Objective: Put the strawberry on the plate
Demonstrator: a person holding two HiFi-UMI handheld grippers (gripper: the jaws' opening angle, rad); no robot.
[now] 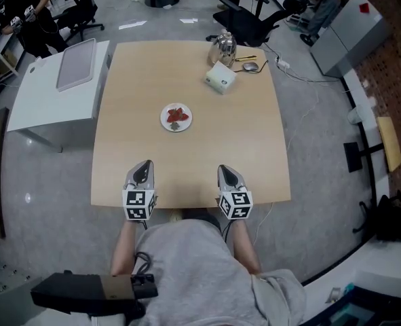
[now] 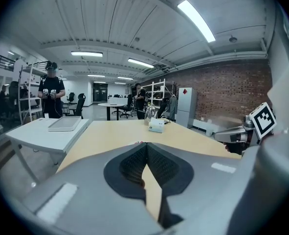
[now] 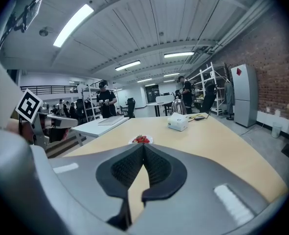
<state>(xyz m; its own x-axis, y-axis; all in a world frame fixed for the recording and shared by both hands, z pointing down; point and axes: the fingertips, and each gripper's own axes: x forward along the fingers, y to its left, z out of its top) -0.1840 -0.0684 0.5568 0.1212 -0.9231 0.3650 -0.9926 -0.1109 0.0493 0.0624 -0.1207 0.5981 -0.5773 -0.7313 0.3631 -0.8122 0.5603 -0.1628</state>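
Both the grey left gripper (image 1: 143,165) and grey right gripper (image 1: 226,170) sit low in frame at the near edge of the pale wooden counter (image 1: 254,155), jaws closed, empty. Mid-frame beyond, a red strawberry (image 1: 177,115) lies on a small white plate (image 1: 165,121).

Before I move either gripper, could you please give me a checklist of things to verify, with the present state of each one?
1. Strawberry lies on the plate: ok.
2. Left tongs empty: ok, shut with nothing between them.
3. Right tongs empty: ok, shut with nothing between them.
4. Both tongs apart from the plate: ok, they sit near the table's front edge.
5. Strawberry whole or in pieces: cannot tell, too small.
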